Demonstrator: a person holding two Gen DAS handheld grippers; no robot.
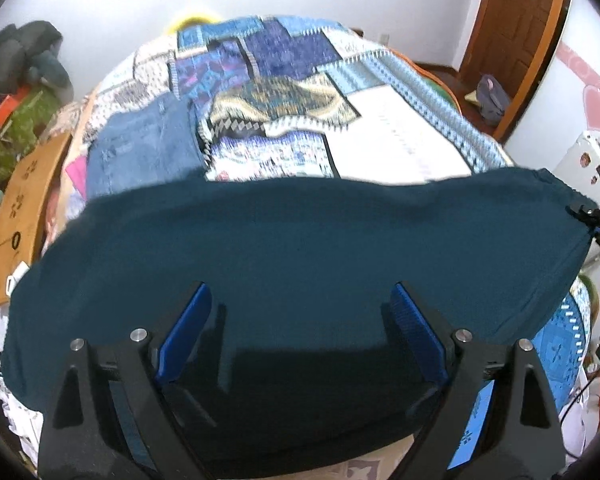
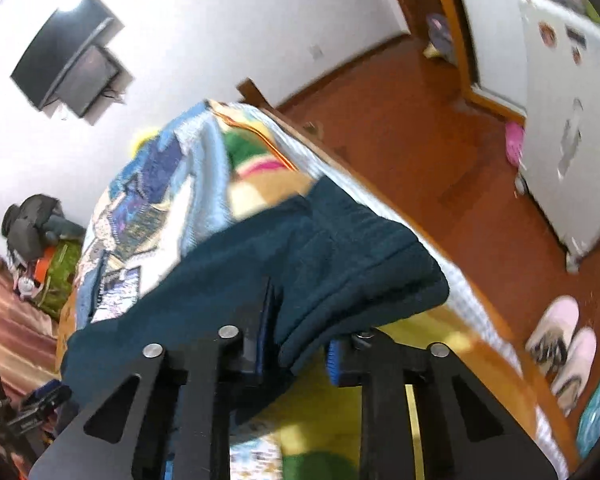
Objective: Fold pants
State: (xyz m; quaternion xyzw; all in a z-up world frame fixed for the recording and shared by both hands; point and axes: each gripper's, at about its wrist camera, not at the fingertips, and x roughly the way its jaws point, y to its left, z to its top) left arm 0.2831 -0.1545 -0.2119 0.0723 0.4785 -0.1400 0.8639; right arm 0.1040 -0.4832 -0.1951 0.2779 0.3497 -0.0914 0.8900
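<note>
Item: teal pants (image 1: 300, 248), spread on the bed (image 1: 400, 136) under our left claw (image 1: 300, 336), which gapes empty. Our right claw (image 2: 296, 344) pinches their bunched edge. Risk: thick cloth slips out, spoiling our fold.

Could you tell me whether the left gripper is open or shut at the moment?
Open: the left gripper has both blue pads spread wide above the teal pants, with nothing pinched between them.

Spread wide across the patchwork bedspread (image 1: 400, 120): dark teal pants (image 1: 300, 248), blocking the near half. Open quilt beyond, up to folded jeans (image 1: 140, 148) at far left. Bare wooden floor (image 2: 420, 152) beside the bed, slippers (image 2: 560, 344) near its edge.
</note>
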